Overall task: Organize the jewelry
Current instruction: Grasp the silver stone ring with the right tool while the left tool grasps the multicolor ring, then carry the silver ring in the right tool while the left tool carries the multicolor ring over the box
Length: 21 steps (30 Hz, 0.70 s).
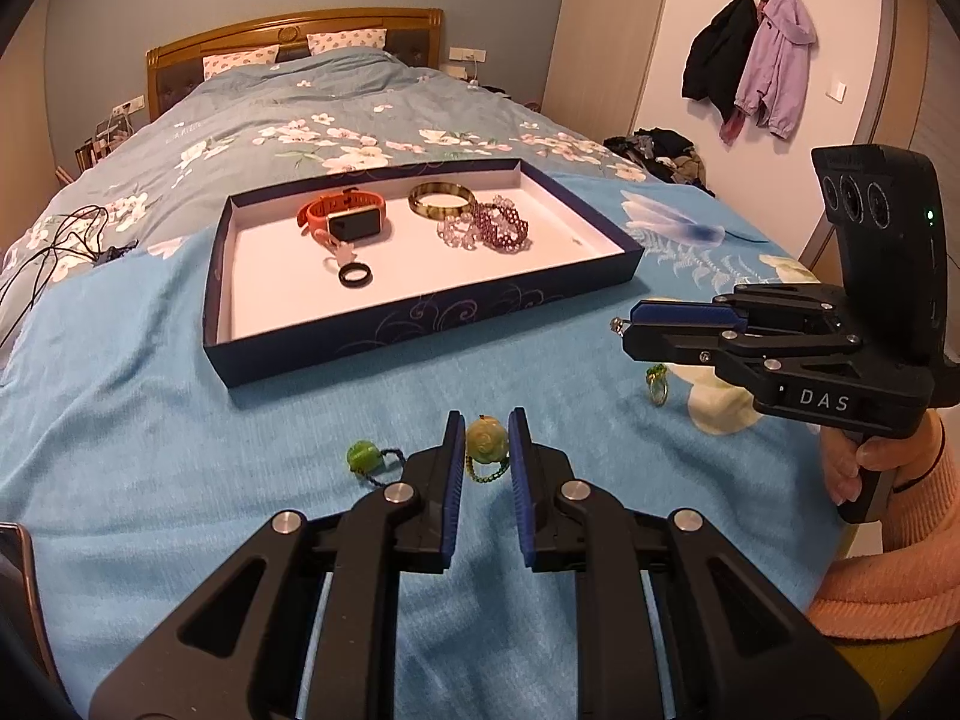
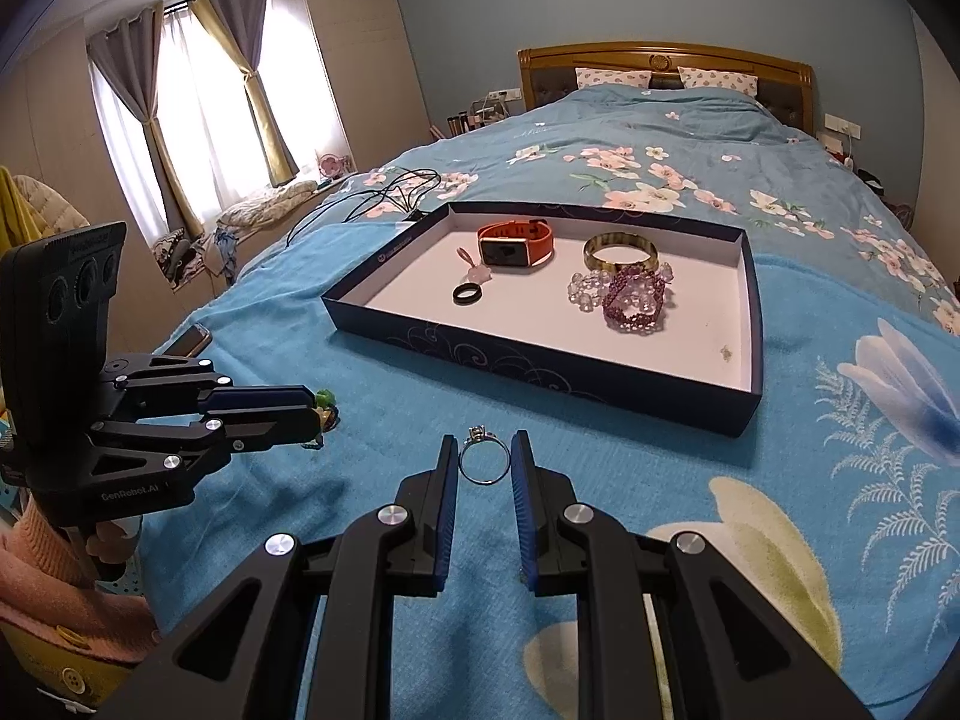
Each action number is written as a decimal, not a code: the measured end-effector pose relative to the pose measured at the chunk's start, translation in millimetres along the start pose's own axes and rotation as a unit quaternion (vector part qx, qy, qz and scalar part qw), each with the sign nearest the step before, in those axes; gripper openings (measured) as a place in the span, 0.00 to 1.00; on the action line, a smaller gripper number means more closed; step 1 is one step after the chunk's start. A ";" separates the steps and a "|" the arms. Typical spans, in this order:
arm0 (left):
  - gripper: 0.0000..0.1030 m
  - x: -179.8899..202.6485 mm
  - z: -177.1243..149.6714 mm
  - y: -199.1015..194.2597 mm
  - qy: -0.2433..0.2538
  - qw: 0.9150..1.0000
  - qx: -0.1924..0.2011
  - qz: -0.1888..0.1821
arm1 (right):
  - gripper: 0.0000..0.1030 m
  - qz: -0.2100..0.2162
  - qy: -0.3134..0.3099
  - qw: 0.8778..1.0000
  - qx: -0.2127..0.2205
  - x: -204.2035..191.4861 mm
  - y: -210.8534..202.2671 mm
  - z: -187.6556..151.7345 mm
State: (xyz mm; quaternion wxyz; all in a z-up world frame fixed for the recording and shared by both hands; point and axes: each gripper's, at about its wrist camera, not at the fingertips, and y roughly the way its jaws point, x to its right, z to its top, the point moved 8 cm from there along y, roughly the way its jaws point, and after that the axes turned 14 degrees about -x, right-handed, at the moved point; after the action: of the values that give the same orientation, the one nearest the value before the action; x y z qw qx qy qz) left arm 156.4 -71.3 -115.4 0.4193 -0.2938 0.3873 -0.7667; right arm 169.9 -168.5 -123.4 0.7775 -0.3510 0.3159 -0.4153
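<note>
**Jewelry pinched in both grippers, tray beyond**

Jewelry was in both our grippers at once. Our left gripper (image 1: 486, 441) had its jaws pinching a pale green carved pendant (image 1: 485, 434), whose beaded cord (image 1: 483, 474) hung between the blue pads (image 1: 455, 468). Just left of it, a brighter green bead (image 1: 362, 457) lay on the blue blanket (image 1: 150, 420). Our right gripper (image 2: 485, 461) had its jaws closed narrowly on a silver ring (image 2: 485, 462), held upright with its small stone on top. A gold ring with a green stone (image 1: 657, 385) lay on the blanket under the right gripper, as the left wrist view showed.

Farther up the bed sat the dark blue tray (image 1: 420, 324) with a white floor. Nearest us in it was a black ring (image 1: 355, 273), touching a pinkish charm (image 1: 342, 252). Behind that lay an orange-strapped watch (image 1: 345, 217). To the right, a clear bead bracelet (image 1: 459, 231) and a purple bead bracelet (image 1: 504, 228) lay tangled together, with a brown bangle (image 1: 441, 198) just behind them. A tiny item (image 2: 726, 351) lay alone by the tray's right wall; we could not tell what it was.

Beyond the tray spread the floral duvet (image 1: 336, 120), then the wooden headboard (image 1: 294, 36).
</note>
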 end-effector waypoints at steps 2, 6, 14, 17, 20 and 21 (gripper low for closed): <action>0.15 -0.3 2.6 -2.4 0.001 1.000 0.004 0.001 | 0.15 -0.001 0.000 1.000 0.002 0.3 -1.4 1.1; 0.15 -1.2 8.7 -6.3 0.004 1.000 0.011 0.005 | 0.15 -0.002 0.001 1.000 0.007 1.4 -4.7 4.6; 0.15 -4.8 21.2 -11.3 0.006 1.000 0.025 0.012 | 0.15 -0.007 0.001 1.000 0.020 3.6 -9.4 14.9; 0.15 -6.4 25.5 -12.6 0.005 0.999 0.029 0.013 | 0.15 -0.010 -0.001 1.000 0.023 4.0 -10.4 18.9; 0.15 -8.2 29.8 -13.4 0.004 0.999 0.032 0.014 | 0.15 -0.011 -0.002 1.000 0.026 4.4 -10.9 22.3; 0.15 -8.7 30.8 -13.4 0.004 0.999 0.033 0.014 | 0.15 -0.010 -0.002 1.000 0.027 4.5 -11.1 23.5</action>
State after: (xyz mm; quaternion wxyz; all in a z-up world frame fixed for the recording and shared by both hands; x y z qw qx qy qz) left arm 178.8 -69.8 -89.0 0.4381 -0.2712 0.3677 -0.7742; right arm 185.7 -170.2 -102.3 0.7830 -0.3338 0.2994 -0.4311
